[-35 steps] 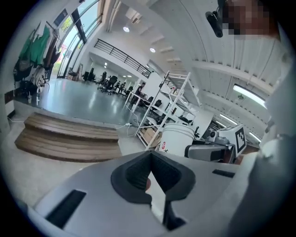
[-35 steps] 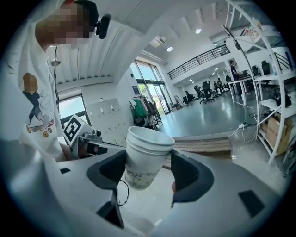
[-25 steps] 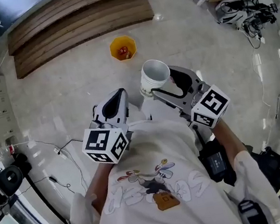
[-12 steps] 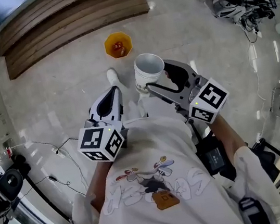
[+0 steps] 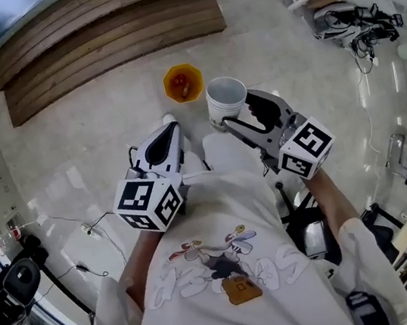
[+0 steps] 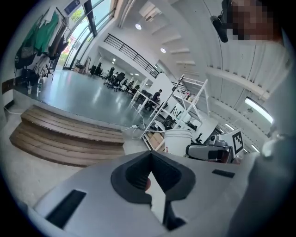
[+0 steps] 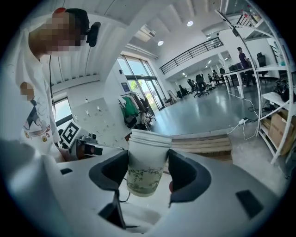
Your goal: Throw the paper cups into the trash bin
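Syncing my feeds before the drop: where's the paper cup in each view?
Head view: paper cup above centre, right of the orange bin.
Left gripper view: paper cup just right of centre.
Right gripper view: paper cup centre, large.
Shared landmark: the wooden steps.

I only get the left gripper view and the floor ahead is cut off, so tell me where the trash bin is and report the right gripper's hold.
Observer: In the head view, an orange trash bin stands on the floor, in front of the wooden steps.
Operator: Now the hold.
Observer: The right gripper has its fingers closing on the paper cup, one at each side. The cup is upright.
Operator: Check inside the cup.
Observer: From above it looks empty. In that picture it is beside the bin, to its right, not over it.
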